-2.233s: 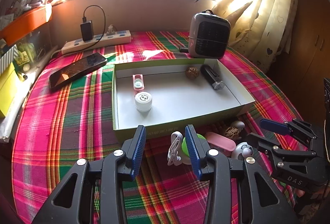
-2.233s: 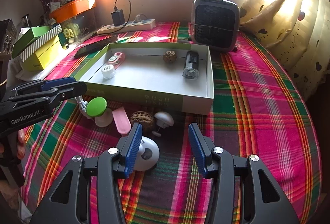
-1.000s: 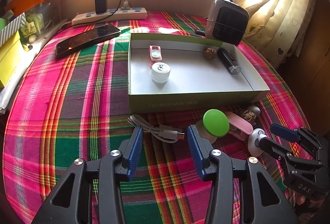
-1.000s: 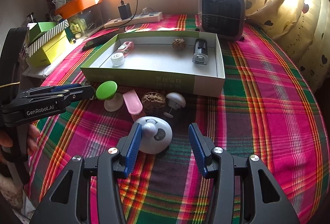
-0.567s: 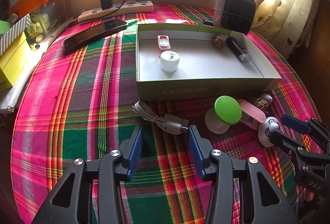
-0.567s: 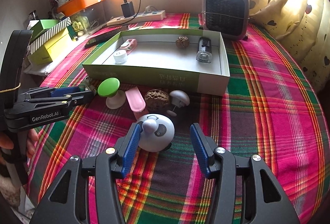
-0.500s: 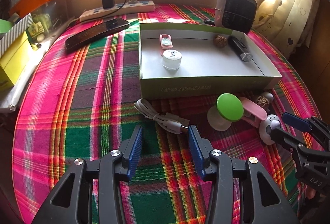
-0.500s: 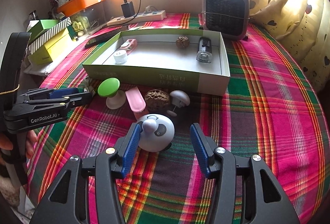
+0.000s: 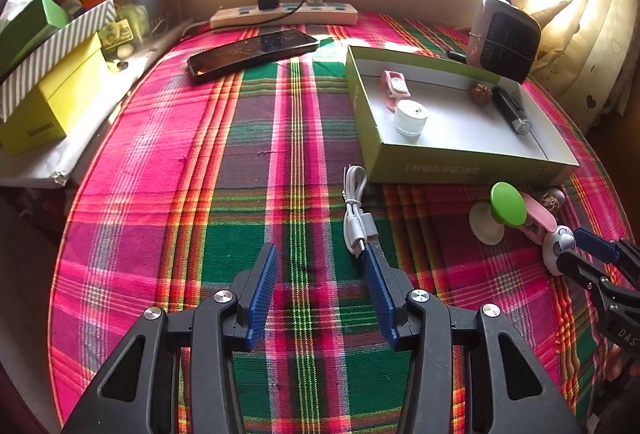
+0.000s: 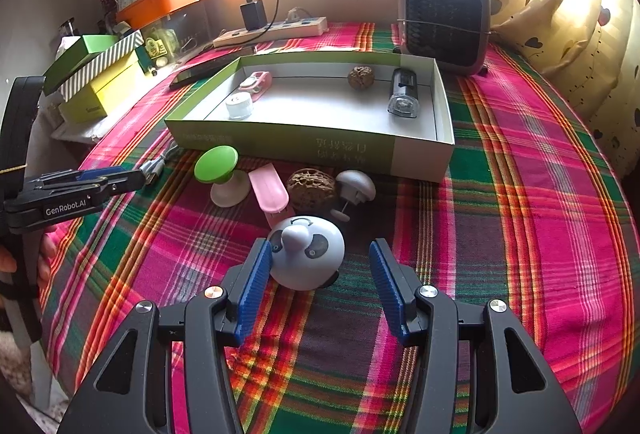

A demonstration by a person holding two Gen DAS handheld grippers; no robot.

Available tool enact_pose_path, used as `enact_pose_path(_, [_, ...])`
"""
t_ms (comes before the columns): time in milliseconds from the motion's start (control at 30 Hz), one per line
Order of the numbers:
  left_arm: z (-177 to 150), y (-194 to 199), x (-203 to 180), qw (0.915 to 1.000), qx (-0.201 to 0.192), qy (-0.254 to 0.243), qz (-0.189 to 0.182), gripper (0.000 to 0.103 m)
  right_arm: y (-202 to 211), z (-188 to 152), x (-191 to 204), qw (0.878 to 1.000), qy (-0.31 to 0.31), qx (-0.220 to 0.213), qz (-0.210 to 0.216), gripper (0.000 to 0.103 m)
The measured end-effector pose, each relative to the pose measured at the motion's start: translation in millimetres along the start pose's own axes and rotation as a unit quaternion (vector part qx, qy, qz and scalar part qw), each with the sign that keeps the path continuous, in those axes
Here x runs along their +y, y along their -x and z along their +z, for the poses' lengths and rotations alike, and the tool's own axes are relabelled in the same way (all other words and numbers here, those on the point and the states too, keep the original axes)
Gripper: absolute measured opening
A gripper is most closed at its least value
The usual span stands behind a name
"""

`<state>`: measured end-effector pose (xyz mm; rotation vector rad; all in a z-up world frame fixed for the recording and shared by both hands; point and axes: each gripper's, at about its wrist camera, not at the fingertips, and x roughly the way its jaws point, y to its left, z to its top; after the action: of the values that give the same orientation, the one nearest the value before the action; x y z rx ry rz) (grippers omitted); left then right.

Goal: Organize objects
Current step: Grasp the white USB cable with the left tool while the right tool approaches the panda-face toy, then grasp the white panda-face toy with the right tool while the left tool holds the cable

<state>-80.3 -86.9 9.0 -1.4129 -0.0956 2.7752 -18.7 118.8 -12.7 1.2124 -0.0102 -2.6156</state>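
A shallow green box point(image 9: 460, 168) holds a pink clip, a white jar point(image 9: 410, 119), a walnut and a black cylinder. In front of it lie a green-capped suction knob point(image 10: 218, 160), a pink clip point(image 10: 269, 191), a walnut point(image 10: 311, 189) and a white mushroom hook point(image 10: 354, 186). My right gripper point(image 10: 320, 247) is open around a grey panda-faced dome point(image 10: 308, 262); the left pad sits against it, the right pad stands apart. My left gripper point(image 9: 320, 248) is open over bare cloth, with a coiled white USB cable point(image 9: 354, 214) just beyond its right fingertip.
A black phone point(image 9: 252, 52), a power strip with charger point(image 9: 284, 14) and a small heater point(image 10: 444, 18) stand at the back. Yellow and green boxes point(image 9: 48, 102) sit at the left edge. A curtain hangs on the right. A hand point(image 10: 44, 254) holds the left gripper.
The left gripper has slid left, so the cable now lies off its right fingertip instead of between the fingers. The right gripper has closed in on the panda dome, jaws slightly wider.
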Motion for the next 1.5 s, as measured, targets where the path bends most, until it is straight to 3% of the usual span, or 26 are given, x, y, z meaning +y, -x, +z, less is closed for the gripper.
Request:
enact_pose_path(300, [3, -9, -14, 0.9996, 0.003, -0.006, -0.029, 0.043, -1, -2, 2, 1.000, 0.005, 0.004, -0.001, 0.052])
enact_pose_path(667, [16, -20, -20, 0.9996, -0.008, -0.026, -0.010, 0.042, -3, 1, 2, 1.000, 0.008, 0.005, -0.003, 0.053])
enact_pose_path(933, [17, -21, -11, 0.9996, -0.019, -0.019, 0.005, 0.016, -4, 2, 4, 1.000, 0.011, 0.006, -0.005, 0.053])
enact_pose_path(1500, [16, -21, -5, 0.9995, -0.032, -0.008, -0.006, 0.016, -13, 6, 11, 1.000, 0.013, 0.016, -0.004, 0.053])
